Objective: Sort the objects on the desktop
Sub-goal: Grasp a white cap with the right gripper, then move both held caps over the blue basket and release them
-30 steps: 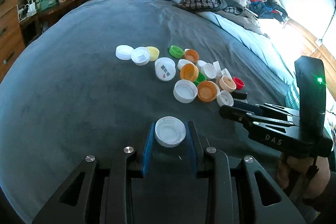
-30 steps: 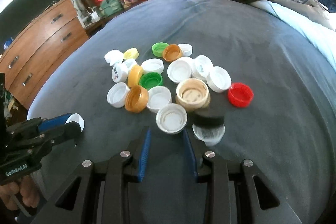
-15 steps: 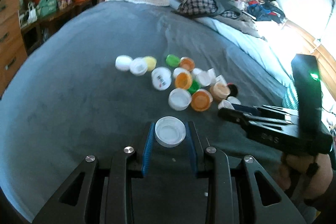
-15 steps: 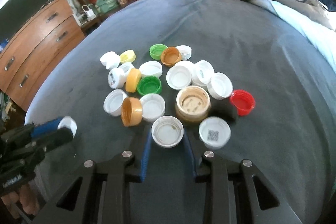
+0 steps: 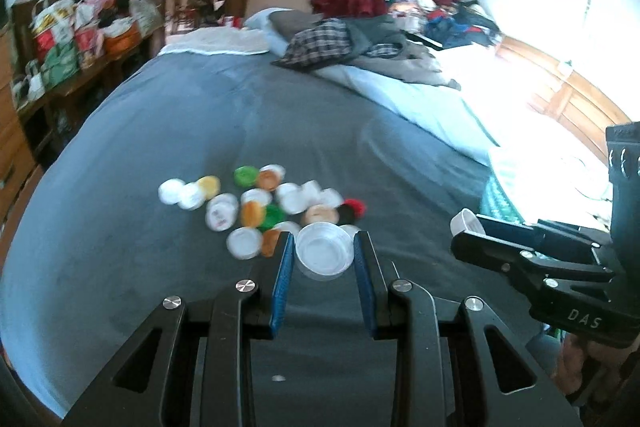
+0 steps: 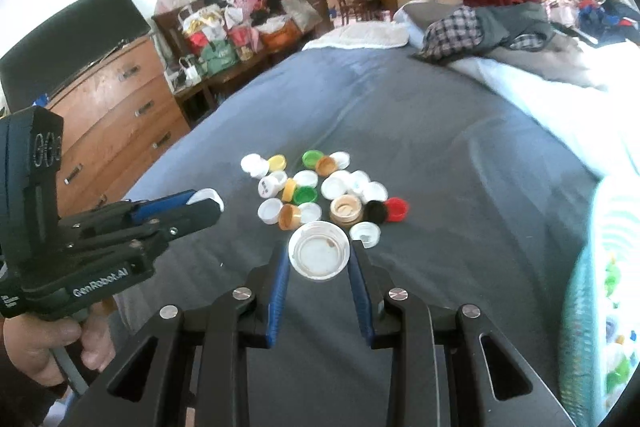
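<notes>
White cap (image 5: pixel 325 255) pinched in left hand-held gripper (image 5: pixel 323 259), another white cap (image 6: pixel 319 255) in right hand-held gripper (image 6: pixel 319 259); both above bed (image 6: pixel 460 155), near cap pile (image 6: pixel 320 187). Rim-only grip: either could slip, land among unsorted.

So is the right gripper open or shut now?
Shut on a white cap: the right gripper has both blue fingers pressing its rim, above the bed.

Left gripper (image 5: pixel 324 255): raised well above the blanket (image 5: pixel 200 115) since a second ago, its white cap (image 5: pixel 325 255) clamped and lifted with it.
Right gripper (image 6: pixel 319 259): was open around a white cap (image 6: pixel 319 254) lying on the blanket; now closed on it and raised.
Cap pile (image 6: pixel 320 187): looks smaller and farther in both views.
Black cap (image 6: pixel 376 211): now beside the red cap (image 6: pixel 397 209).
</notes>
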A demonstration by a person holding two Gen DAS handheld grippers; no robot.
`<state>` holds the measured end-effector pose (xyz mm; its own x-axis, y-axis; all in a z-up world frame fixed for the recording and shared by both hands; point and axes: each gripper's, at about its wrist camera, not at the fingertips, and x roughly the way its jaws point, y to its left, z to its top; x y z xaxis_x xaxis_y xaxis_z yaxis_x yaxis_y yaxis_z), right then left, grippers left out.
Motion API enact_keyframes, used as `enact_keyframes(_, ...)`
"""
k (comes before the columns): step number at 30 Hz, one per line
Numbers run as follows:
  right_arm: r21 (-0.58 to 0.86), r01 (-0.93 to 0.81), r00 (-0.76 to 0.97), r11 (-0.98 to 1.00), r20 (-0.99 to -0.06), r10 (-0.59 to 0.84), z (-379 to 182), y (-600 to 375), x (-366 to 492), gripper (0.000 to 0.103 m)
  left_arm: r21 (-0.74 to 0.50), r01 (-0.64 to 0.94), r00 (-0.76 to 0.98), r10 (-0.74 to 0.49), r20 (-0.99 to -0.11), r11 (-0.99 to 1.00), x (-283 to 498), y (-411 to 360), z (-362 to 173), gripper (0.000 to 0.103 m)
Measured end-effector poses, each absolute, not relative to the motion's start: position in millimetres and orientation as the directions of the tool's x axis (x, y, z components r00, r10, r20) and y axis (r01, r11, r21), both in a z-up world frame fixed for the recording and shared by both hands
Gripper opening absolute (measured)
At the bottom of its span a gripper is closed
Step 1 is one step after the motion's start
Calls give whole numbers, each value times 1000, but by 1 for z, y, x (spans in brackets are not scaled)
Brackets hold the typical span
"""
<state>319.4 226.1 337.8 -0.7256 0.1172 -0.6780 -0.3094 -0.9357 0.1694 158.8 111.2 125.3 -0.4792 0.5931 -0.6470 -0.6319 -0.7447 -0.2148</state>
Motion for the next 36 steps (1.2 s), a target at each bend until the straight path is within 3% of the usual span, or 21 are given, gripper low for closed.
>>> enact_keyframes(16, 121, -492, -708, -862, -632, 315, 387, 300, 423, 32, -201, -798, -359, 716, -599, -568, 206, 241, 176, 26)
enact_keyframes(27, 88, -654, -626, -751, -621, 472, 421, 377, 516, 32, -206, -884, -217, 759, -614, -419, 241, 348, 199, 26)
enact_keyframes(36, 118, -733, -576, -670, -631, 519, 429, 423, 574, 33, -210, -923, -109, 744, -659, -321, 269, 421, 202, 26)
